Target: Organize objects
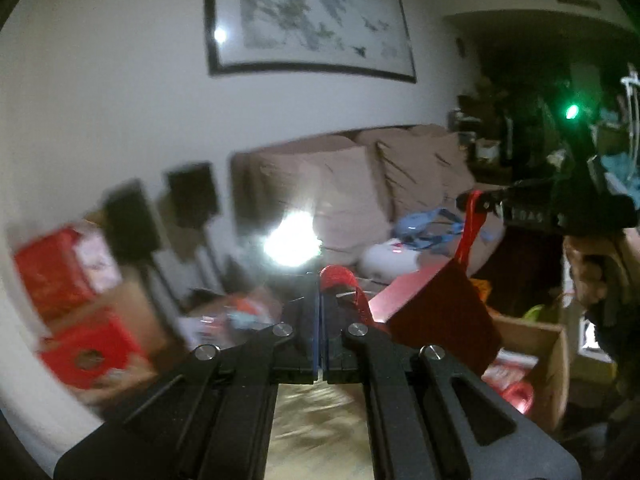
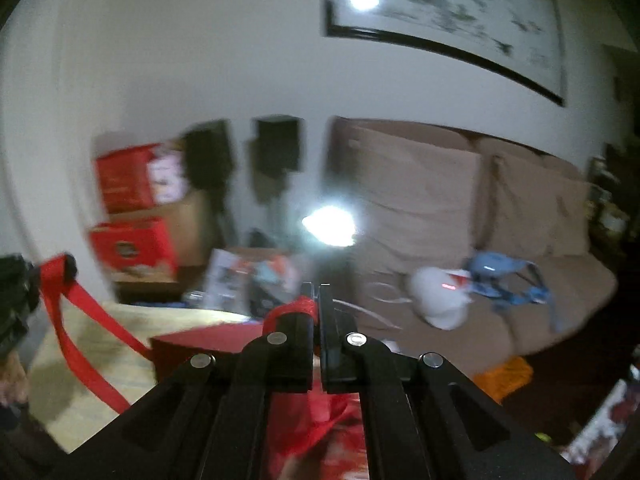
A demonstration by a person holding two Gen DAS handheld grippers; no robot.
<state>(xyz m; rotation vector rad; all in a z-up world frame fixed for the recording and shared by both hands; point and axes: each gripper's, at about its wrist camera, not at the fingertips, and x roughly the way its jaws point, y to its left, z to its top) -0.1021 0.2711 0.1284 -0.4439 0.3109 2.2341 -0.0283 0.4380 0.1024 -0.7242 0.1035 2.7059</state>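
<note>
A brown sofa [image 2: 460, 216] stood against the white wall beneath a framed picture [image 1: 312, 20]. Red boxes [image 2: 128, 208] were stacked on cardboard beside it. A white bag [image 2: 438, 300] and a blue item [image 2: 504, 280] lay on the sofa seat. A red gift bag [image 1: 444, 312] hung in the air above a yellowish surface [image 1: 316, 420], suspended between both tools. The left gripper [image 1: 320, 280] was clamped on one red ribbon handle [image 1: 340, 276]; the right gripper [image 2: 316, 300] was clamped on the other handle [image 2: 292, 308]. The person's hand [image 1: 592, 272] held the right tool. Both views were blurred.
</note>
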